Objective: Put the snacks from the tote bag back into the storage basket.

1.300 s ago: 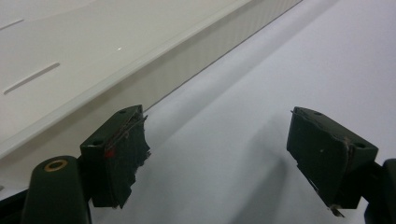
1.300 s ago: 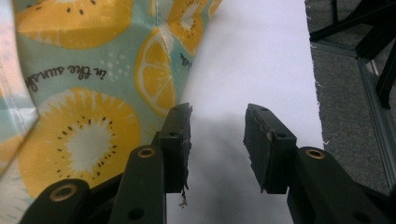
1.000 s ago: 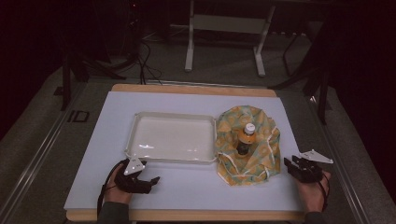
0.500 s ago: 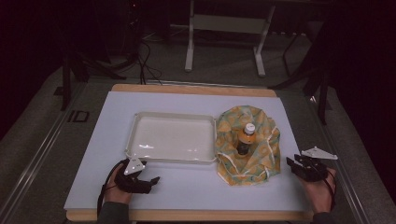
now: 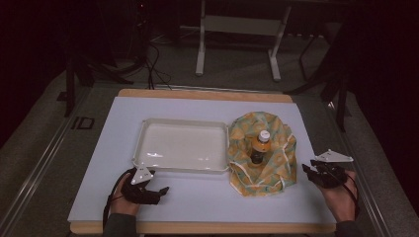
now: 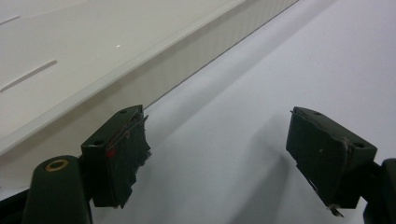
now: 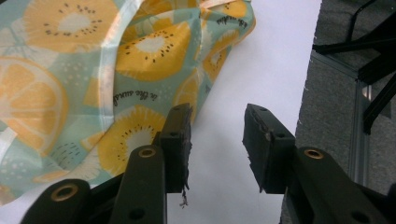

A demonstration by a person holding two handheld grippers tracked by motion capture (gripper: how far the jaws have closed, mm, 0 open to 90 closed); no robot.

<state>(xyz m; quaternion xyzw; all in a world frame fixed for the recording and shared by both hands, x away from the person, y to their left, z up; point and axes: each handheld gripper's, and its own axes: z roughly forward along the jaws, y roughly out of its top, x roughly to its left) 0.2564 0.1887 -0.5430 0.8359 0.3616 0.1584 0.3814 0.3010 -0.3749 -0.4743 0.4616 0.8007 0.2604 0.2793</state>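
Bottle [image 5: 260, 146] stands in cloth [image 5: 262, 153] beside tray [image 5: 143, 133].

Dim room, dark walls. Grey carpet floor [image 5: 39, 148]. White metal stand legs [image 5: 237, 44] beyond table [image 5: 207, 106]. Black cables [image 5: 153, 69] on floor at left. Metal rail [image 5: 34, 173] beside table.
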